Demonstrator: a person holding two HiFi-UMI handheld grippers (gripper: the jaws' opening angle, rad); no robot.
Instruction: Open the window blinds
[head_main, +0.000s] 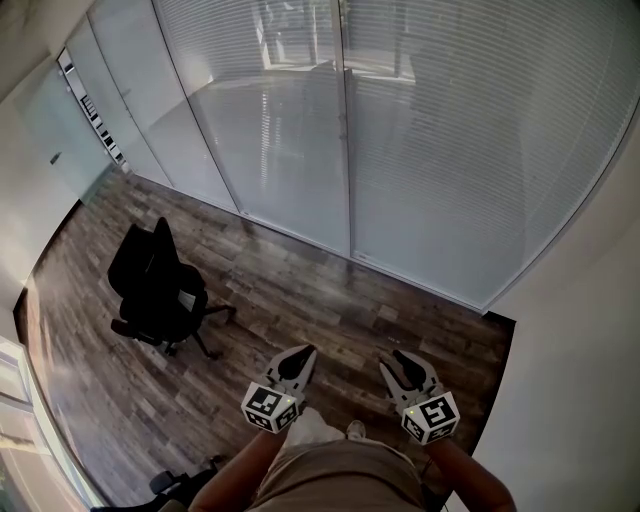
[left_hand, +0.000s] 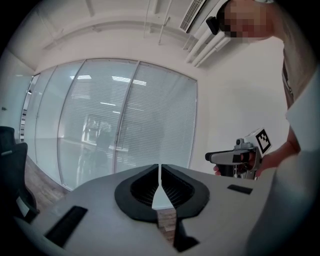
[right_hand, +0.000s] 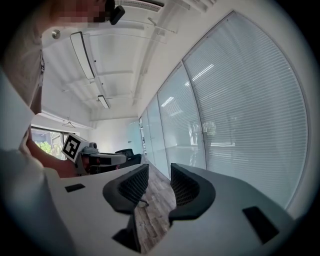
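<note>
Window blinds (head_main: 480, 150): white horizontal slats, turned shut, behind tall glass panels with thin upright frames. Across the whole upper half of the head view, bowed by the lens; dim shapes through the slats at upper centre. Below them, wood-plank floor (head_main: 300, 290); black office chair (head_main: 155, 285) at left centre.

Left gripper (head_main: 304, 351) at bottom centre, held about level, tips up-frame toward the blinds, well apart from them. Jaws pressed together, nothing pinched, just a thin slit in the left gripper view.

Right gripper (head_main: 396, 357) just right of it, side by side but not touching, same heading. Jaws spread, nothing between, only floor through the gap in the right gripper view.
</note>
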